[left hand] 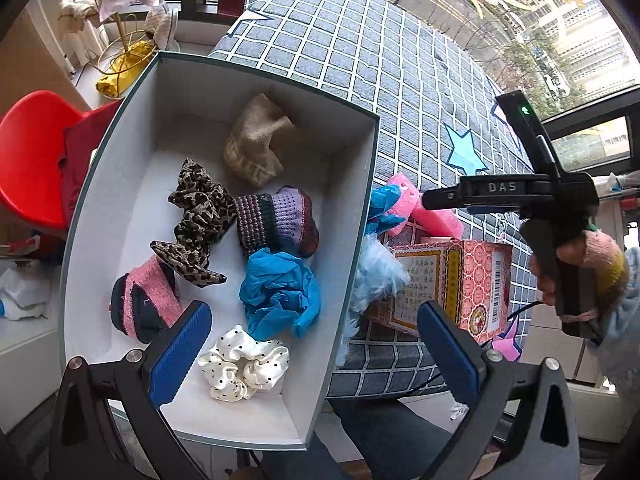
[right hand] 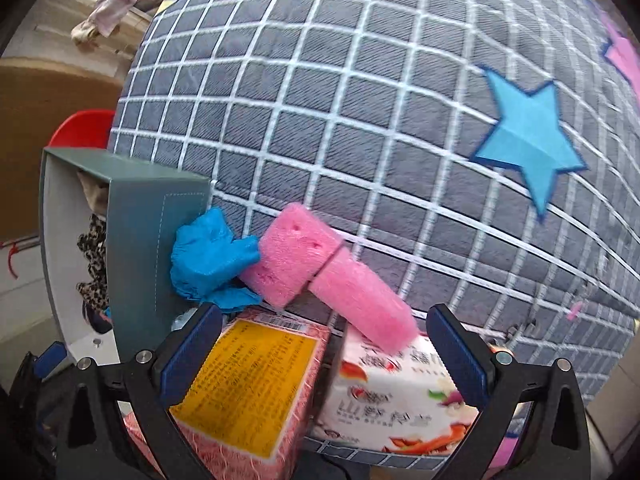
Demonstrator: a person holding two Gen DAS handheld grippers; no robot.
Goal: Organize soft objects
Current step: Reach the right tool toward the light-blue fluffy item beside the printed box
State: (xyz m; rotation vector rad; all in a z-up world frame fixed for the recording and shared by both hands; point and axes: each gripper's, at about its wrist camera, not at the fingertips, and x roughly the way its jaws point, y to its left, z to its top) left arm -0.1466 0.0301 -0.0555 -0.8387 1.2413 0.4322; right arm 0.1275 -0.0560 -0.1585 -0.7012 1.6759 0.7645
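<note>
Now pink foam sponge [right hand: 332, 276] lies bent, porous.

A home, likely a bedroom by a window. Ahead of the left jaws lay a mattress in a grey grid sheet with stars [left hand: 360, 60], beyond it a window [left hand: 580, 40] onto apartment blocks; up and left of the jaws stood a gold rack hung with cloths [left hand: 124, 8], with a red chair [left hand: 32, 160] lower at far left.
</note>
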